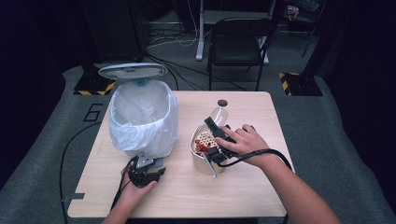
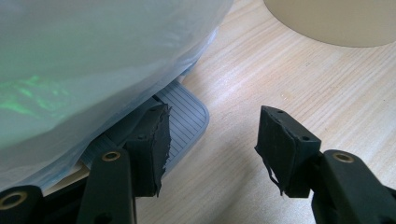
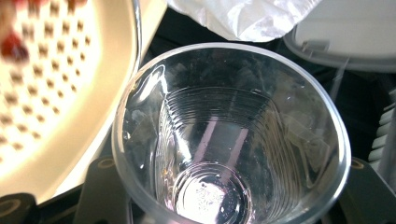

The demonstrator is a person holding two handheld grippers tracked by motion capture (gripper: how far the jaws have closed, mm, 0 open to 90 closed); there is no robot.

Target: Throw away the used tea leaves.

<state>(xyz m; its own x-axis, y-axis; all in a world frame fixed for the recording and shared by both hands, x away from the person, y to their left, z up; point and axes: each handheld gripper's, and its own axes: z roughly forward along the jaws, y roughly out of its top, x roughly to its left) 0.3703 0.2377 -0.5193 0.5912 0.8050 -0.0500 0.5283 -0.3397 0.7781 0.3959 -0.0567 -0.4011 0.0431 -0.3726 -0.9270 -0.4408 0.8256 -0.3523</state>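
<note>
Between the jaws of my right gripper [image 1: 215, 138] sits one clear plastic cup [image 3: 231, 135], held by its wall just right of centre in the high view, beside one cream bowl [image 1: 201, 156] with a perforated insert and red bits. I judge the cup light, thin and slippery; it will crush easily, so I would hold it near the stiffer rim, gently. My left gripper [image 2: 212, 140] has its jaws wide and holding nothing, at the lower left beside the pedal [image 2: 184, 119] of one lined bin [image 1: 142, 116]. One worktop [image 1: 243, 196] carries everything.
</note>
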